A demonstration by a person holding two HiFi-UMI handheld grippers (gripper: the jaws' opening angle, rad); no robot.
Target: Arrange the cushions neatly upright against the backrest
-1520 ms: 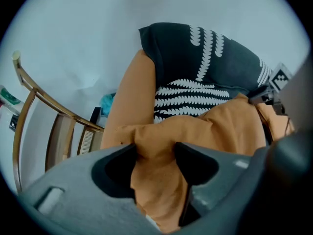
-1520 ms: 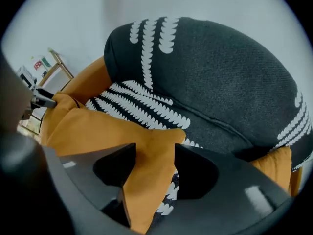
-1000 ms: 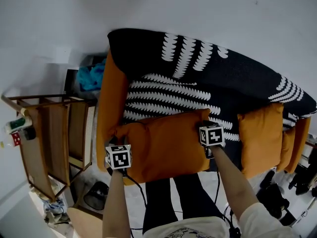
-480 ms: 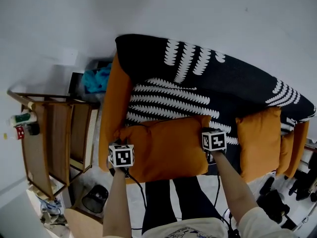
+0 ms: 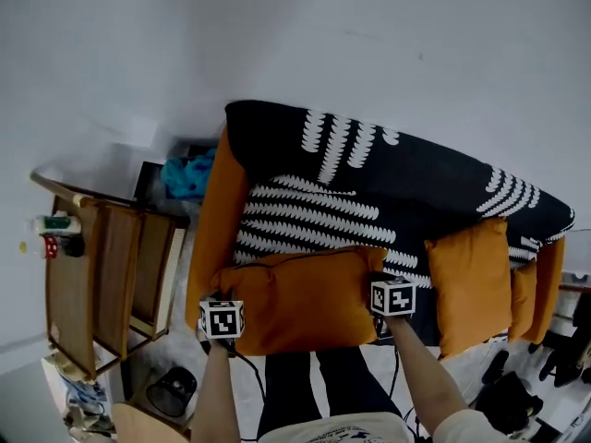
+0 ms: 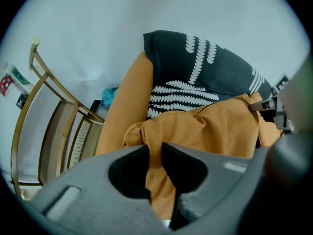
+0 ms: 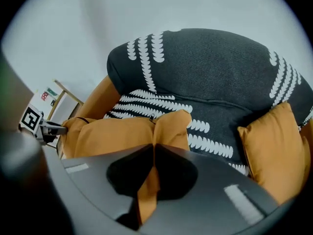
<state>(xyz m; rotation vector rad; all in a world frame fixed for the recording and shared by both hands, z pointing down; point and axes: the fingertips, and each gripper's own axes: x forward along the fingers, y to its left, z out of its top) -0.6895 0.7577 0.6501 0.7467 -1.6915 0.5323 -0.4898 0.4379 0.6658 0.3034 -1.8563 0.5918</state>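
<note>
My legs: dark trousers (image 5: 295,390) at 6 o'clock in the head view, just short of the sofa's front edge.
Left gripper (image 6: 155,151): its jaws have just been closing and now pinch a fold of orange fabric at the big cushion's left corner, at about 8 o'clock on the cushion.
Right gripper (image 7: 153,153): jaws pressed together on a thin flap of the same cushion at its right edge, at about 3 o'clock. The cloth runs straight down between the pads.
Big orange cushion (image 5: 295,298): stretched lengthwise between my two grippers over the front of the seat. It is not against the backrest - a band of patterned throw shows beyond its top edge.
Second orange cushion (image 5: 466,280): at 3 o'clock from the held one, apart from it, standing on the seat toward the sofa's right end.
Throw (image 5: 369,201): dark with white leaf-like rows, covering seat and backrest at 12 o'clock.
Left armrest (image 5: 217,220): bare orange, at 10 o'clock from the held cushion.
Wooden rack (image 5: 102,275): at 9 o'clock, beside the armrest, with small bottles (image 5: 55,233) on its outer end - too small for me to read.
Blue cloth (image 5: 189,175): bunched at 11 o'clock, behind the armrest.
Wall (image 5: 369,44): plain and pale, behind the sofa.
</note>
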